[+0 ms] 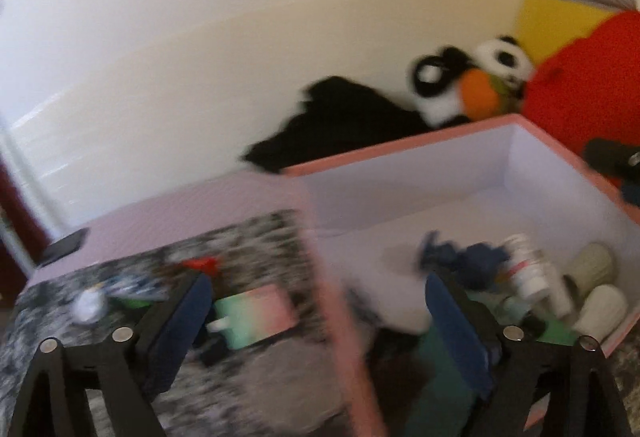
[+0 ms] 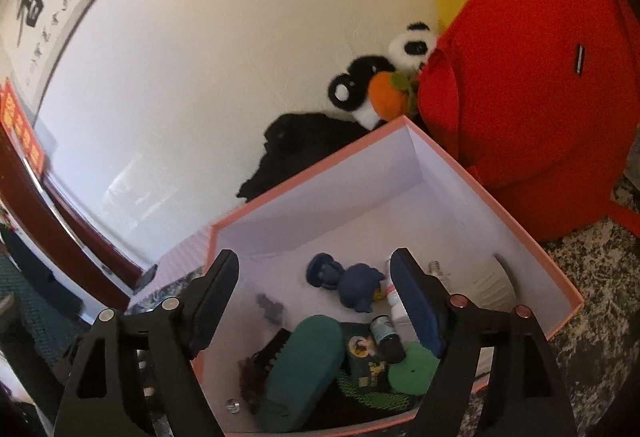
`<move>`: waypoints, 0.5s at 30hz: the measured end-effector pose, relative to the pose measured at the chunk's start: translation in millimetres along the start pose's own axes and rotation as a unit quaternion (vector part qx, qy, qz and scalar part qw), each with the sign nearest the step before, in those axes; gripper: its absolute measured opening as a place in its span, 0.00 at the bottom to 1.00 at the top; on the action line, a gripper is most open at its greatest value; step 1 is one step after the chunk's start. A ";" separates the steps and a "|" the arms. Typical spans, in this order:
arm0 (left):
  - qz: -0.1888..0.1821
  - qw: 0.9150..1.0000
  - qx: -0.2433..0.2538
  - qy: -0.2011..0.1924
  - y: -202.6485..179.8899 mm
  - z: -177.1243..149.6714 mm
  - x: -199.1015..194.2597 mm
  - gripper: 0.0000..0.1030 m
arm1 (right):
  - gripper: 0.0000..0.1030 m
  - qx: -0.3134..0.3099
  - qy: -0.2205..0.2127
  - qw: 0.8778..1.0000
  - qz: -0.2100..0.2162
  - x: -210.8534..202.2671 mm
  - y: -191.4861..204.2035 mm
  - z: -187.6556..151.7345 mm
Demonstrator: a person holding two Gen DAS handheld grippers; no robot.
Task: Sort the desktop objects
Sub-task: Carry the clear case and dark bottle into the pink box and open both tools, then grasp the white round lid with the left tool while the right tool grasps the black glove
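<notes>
A pink box point(image 2: 500, 209) with a white inside stands on the marble-patterned table. In it lie a blue toy figure point(image 2: 352, 287), a teal case point(image 2: 304, 365), a green round piece point(image 2: 414, 369), a small dark bottle point(image 2: 386, 337) and white items. My right gripper point(image 2: 316, 297) hangs open over the box's near end and holds nothing. My left gripper point(image 1: 320, 305) is open and empty, straddling the box's left wall point(image 1: 344, 317). Left of that wall, a pink-and-green pouch point(image 1: 256, 317), a red piece point(image 1: 202, 264) and a white crumpled thing point(image 1: 90, 305) lie on the table; this view is blurred.
A red bag point(image 2: 532, 77) leans behind the box on the right, with a panda plush point(image 2: 404, 53), a yellow panel point(image 1: 556, 21) and a black cloth point(image 2: 296, 149) along the white wall. A dark phone point(image 1: 66, 247) lies on a lilac sheet at the far left.
</notes>
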State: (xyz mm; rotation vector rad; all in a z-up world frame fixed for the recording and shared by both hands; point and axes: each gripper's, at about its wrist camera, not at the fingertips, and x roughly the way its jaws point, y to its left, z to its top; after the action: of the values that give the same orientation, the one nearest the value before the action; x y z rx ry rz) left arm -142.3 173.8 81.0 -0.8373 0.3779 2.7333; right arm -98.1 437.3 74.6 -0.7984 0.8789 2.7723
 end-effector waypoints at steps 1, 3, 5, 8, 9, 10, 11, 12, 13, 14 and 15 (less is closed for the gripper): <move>0.010 1.000 -0.006 0.001 16.1 -6.3 -4.9 0.91 | 0.80 -0.005 -0.003 1.000 0.004 -3.7 7.3 -2.8; 0.037 0.999 -0.021 0.008 54.0 -23.2 -11.5 0.91 | 0.81 -0.017 -0.005 1.000 0.013 -8.1 22.7 -8.5; 0.067 0.997 -0.040 0.020 95.7 -45.7 -18.4 0.92 | 0.81 -0.036 -0.007 0.999 0.021 -12.0 44.4 -18.7; 0.106 0.991 -0.075 0.043 155.1 -84.5 -21.7 0.92 | 0.84 -0.085 0.000 0.995 0.046 -8.9 88.8 -43.9; 0.114 0.988 -0.088 0.049 172.5 -97.6 -21.9 0.92 | 0.87 -0.105 0.008 0.993 0.058 -4.3 105.5 -54.9; 0.121 0.986 -0.102 0.055 189.7 -110.7 -22.0 0.92 | 0.89 -0.131 0.022 0.988 0.074 2.9 125.5 -69.5; 0.122 0.984 -0.115 0.057 204.1 -123.4 -21.4 0.92 | 0.91 -0.157 0.038 0.983 0.087 11.9 145.3 -85.4; 0.121 0.983 -0.128 0.059 217.4 -136.0 -20.5 0.92 | 0.92 -0.182 0.058 0.977 0.098 23.4 164.6 -103.4; 0.120 0.981 -0.137 0.066 229.6 -147.8 -16.5 0.92 | 0.92 -0.208 0.079 0.969 0.109 34.9 184.0 -121.3; 0.120 0.980 -0.140 0.076 237.7 -155.1 -11.1 0.92 | 0.92 -0.230 0.095 0.962 0.110 46.8 200.2 -139.0; 0.118 0.980 -0.139 0.082 245.7 -160.5 -4.8 0.92 | 0.92 -0.247 0.106 0.958 0.097 59.2 211.9 -156.4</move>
State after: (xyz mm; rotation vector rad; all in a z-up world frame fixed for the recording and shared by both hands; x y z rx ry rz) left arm -134.7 -107.3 -2.9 -1.1630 0.1331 2.9923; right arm -135.5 172.0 41.7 -1.1548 0.2893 3.1764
